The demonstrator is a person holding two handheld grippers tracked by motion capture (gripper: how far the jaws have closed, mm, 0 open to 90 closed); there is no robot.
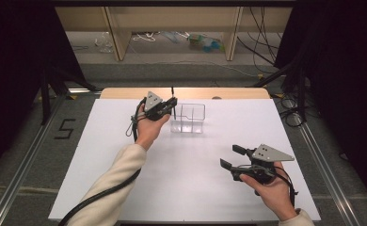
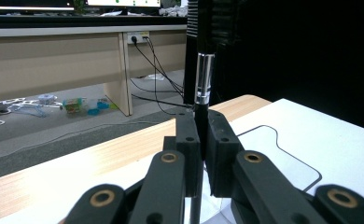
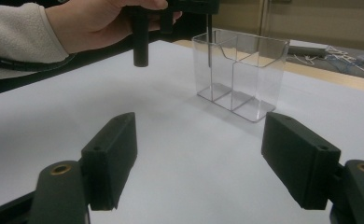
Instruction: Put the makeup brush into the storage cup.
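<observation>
Jaws wide and empty on the right gripper [image 1: 232, 157], hovering near the desk's [image 1: 191, 188] front right corner, pointing left across the white top. Farther back, the left gripper [image 1: 173, 104] is clamped tight on a slim black pen [image 2: 203, 79] with a silver band. Pen stands upright, long axis vertical, one end up, the other dipping into the left compartment of the clear holder [image 1: 191, 118]. Holder sits near the middle of the desk's far edge, just beside that gripper.
</observation>
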